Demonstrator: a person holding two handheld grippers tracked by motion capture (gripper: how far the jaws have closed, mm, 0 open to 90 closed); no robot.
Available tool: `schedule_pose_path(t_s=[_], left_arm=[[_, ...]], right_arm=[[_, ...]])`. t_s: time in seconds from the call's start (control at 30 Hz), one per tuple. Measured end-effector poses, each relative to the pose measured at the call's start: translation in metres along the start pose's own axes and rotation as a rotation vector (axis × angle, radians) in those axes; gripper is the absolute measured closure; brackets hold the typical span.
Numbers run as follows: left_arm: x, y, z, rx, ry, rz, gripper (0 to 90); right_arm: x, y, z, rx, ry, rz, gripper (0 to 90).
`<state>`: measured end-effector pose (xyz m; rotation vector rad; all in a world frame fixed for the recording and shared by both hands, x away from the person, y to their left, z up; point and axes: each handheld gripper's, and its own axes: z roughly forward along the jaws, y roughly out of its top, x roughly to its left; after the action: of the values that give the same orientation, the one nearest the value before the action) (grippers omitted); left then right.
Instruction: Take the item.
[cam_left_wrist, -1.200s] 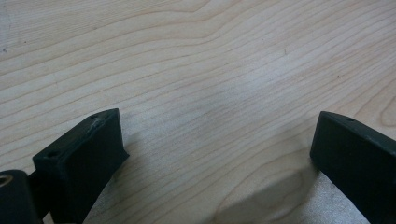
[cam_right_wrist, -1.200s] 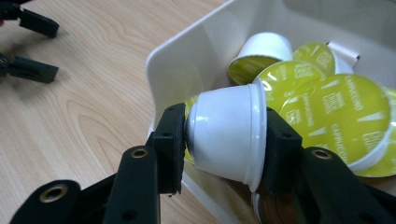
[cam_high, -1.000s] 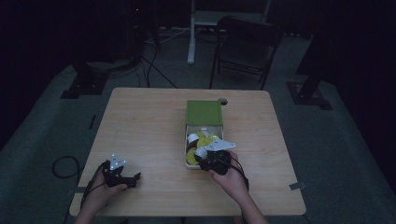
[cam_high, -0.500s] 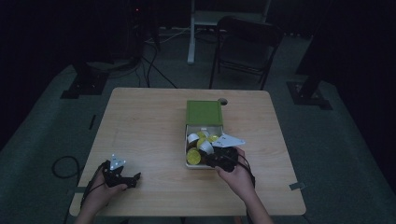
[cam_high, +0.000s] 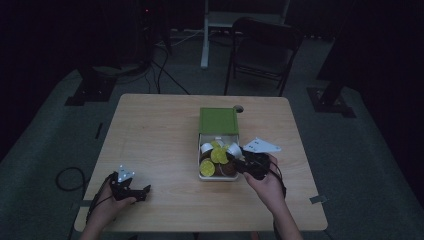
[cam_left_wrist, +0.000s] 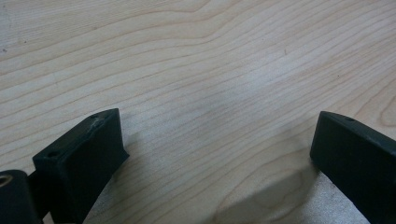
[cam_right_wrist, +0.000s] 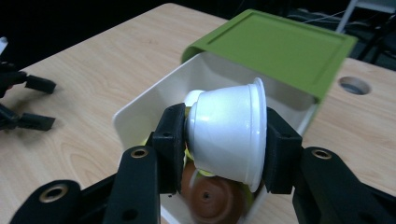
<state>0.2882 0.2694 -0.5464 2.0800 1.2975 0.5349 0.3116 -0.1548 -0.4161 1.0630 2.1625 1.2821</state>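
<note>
Right tongs (cam_right_wrist: 224, 140) are pinching a white capsule cup (cam_right_wrist: 229, 135) on its 2 sides, and I am holding it just above the open white box (cam_right_wrist: 140, 109) with the green lid (cam_right_wrist: 275, 46). In the right gripper view the cup is lying on its side between the pads, its long axis running across the tongs, rim toward the right pad and narrow end toward the left. Below it a brown capsule (cam_right_wrist: 208, 196) and yellow ones are sitting in the box. From the high view my right tongs (cam_high: 240, 164) are hovering at the box's right edge (cam_high: 235, 172), so any way out is leading up and to my right, clear of the wall. Left tongs (cam_high: 141, 191) are resting spread wide on the bare tabletop (cam_high: 160, 135), well apart from the box, gripping nothing, so my right hand is the nearer one by far
</note>
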Motion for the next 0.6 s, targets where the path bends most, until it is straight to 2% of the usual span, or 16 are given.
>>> schedule_pose_path(t_s=[0.33, 0.6], left_arm=[[0.0, 0.0, 0.0, 0.0, 0.0, 0.001, 3.1], [0.0, 0.0, 0.0, -0.001, 0.0, -0.001, 3.1]], right_arm=[[-0.025, -0.006, -0.02, -0.028, -0.059, 0.041, 57.1], [-0.042, -0.014, -0.033, -0.033, -0.115, 0.049, 57.1]])
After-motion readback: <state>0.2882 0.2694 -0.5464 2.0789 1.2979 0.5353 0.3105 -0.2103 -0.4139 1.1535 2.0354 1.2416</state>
